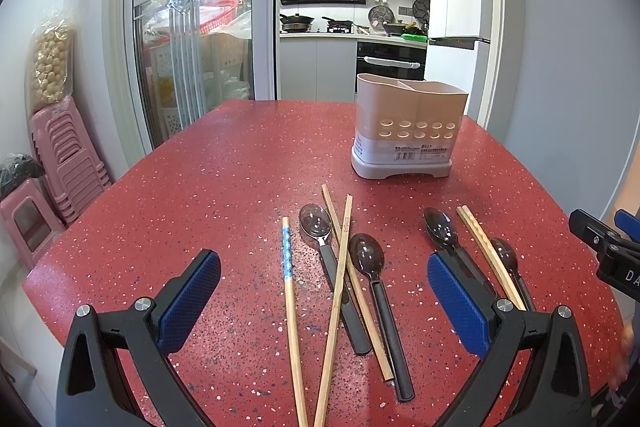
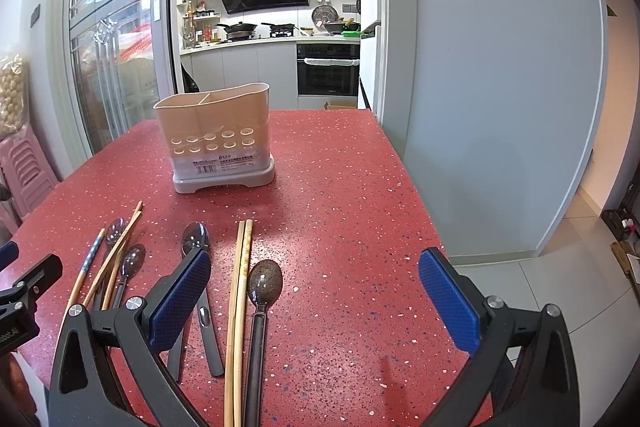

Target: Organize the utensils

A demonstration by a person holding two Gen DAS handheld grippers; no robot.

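Left gripper (image 1: 324,301): fingers spread wide, holding nothing, hovering above the near part of the red speckled desk (image 1: 200,187). Right gripper (image 2: 314,297): fingers likewise spread wide and empty, above the desk's near right part.

Beneath the left gripper lies a loose cluster. A blue-patterned chopstick (image 1: 289,291) lies alone on its left. Beside it, two plain chopsticks (image 1: 340,287) cross one another over a dark-handled spoon (image 1: 316,223). A second spoon (image 1: 366,255) lies just right of the crossing, touching one of the sticks.

Further right, a third spoon (image 2: 195,237) has its handle hidden behind the right gripper's left finger (image 2: 180,303) in the right wrist view. A pair of chopsticks (image 2: 239,291) lies side by side, touching. A fourth spoon (image 2: 264,281) lies just beside that pair, bowl upward.

Beyond all utensils stands the beige utensil holder (image 2: 218,131), upright on a grey base, apart from the cluster. An inner divider is visible at its rim; two rows of round holes mark its front wall. Nothing shows above the rim.

Behind the desk, a kitchen doorway (image 1: 352,7) stands open.
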